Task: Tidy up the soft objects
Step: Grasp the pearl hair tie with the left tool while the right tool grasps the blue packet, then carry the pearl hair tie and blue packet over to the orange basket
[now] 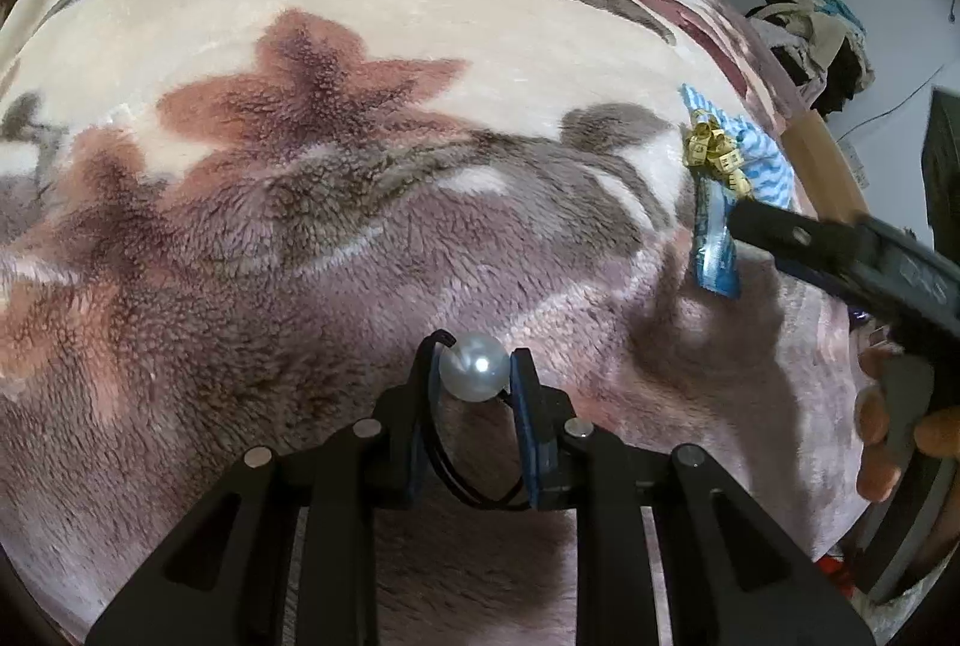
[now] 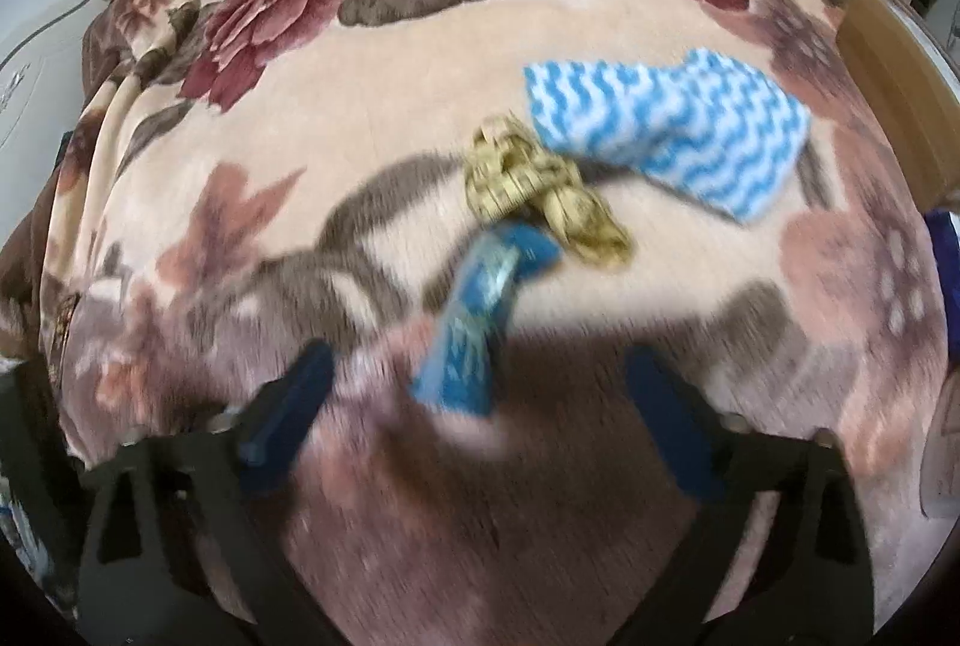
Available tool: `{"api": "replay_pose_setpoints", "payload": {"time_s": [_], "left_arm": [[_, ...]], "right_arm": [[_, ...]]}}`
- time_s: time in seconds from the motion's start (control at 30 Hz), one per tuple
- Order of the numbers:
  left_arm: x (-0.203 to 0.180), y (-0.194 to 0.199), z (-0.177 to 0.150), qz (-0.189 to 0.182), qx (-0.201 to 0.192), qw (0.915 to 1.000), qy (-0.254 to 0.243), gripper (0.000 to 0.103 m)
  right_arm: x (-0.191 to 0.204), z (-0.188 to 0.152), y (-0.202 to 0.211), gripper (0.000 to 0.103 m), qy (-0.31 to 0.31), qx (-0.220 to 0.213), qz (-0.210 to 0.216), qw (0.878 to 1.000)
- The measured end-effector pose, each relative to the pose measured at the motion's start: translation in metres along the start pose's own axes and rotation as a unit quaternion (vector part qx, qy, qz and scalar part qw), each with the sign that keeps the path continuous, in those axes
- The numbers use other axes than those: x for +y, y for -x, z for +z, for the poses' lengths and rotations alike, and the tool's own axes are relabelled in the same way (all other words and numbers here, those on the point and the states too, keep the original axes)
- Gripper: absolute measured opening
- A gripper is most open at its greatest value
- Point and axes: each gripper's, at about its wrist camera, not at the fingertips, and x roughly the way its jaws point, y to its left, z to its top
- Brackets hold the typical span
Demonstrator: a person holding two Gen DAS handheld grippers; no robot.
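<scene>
Floral fleece blanket (image 1: 360, 16) is covering the bed w/ a dark door and a clothes pile sitting at the room's far edge in the left wrist view. Left gripper (image 1: 474, 367) is pinching a pearl bead (image 1: 472, 367) btwn its pads, w/ a thin black loop (image 1: 474, 490) hanging below it, prob. a hair tie. Over at right, the right gripper (image 1: 840, 250) is reaching in, held by a hand (image 1: 882, 418), its tip just beside a blue packet (image 1: 711, 250). Behind that are lying a yellow tape measure (image 1: 714, 154), bunched up, and a blue-white wavy cloth (image 1: 762, 160). Count here: 1 bead tie, 1 packet, 1 tape, 1 cloth.

Right wrist view is blurry, so the hand is prob. moving. Right gripper (image 2: 480, 382) is standing spread wide, pads touching nothing; blue packet (image 2: 474, 322) is lying btwn the jaws on the blanket (image 2: 360, 76), not gripped yet. Tape measure (image 2: 540, 190) is touching the packet's far end, and the cloth (image 2: 666, 124) is lying just beyond, overlapping the tape's edge. Same 3 items counted; bead tie isn't showing here.

Progress, as I'm judging it: early-ish. One item is picked up, one is being approached, 2 are untouched. No bin or tidy spot is showing, so where things are going I can't tell.
</scene>
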Motion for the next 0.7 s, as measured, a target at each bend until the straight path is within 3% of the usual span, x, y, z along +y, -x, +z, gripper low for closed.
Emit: {"api": "replay_pose_setpoints", "payload": {"time_s": [0.13, 0.17, 0.2, 0.27, 0.7], "left_arm": [[0.001, -0.002, 0.004, 0.005, 0.000, 1.0000, 0.000, 0.023], [0.001, -0.003, 0.004, 0.006, 0.001, 1.0000, 0.000, 0.023], [0.001, -0.003, 0.005, 0.005, 0.002, 1.0000, 0.000, 0.023], [0.001, -0.004, 0.005, 0.005, 0.003, 1.0000, 0.000, 0.023], [-0.015, -0.007, -0.002, 0.001, 0.011, 0.9998, -0.017, 0.023]], "right_arm": [[0.003, 0.004, -0.017, 0.072, 0.000, 0.022, -0.003, 1.000], [0.002, 0.004, -0.024, 0.060, -0.002, 0.035, -0.004, 0.999], [0.002, 0.004, -0.028, 0.040, -0.002, 0.044, -0.005, 0.999], [0.002, -0.001, -0.030, 0.027, 0.007, 0.044, -0.016, 0.999], [-0.019, -0.047, 0.013, 0.025, 0.028, 0.048, 0.010, 0.998]]}}
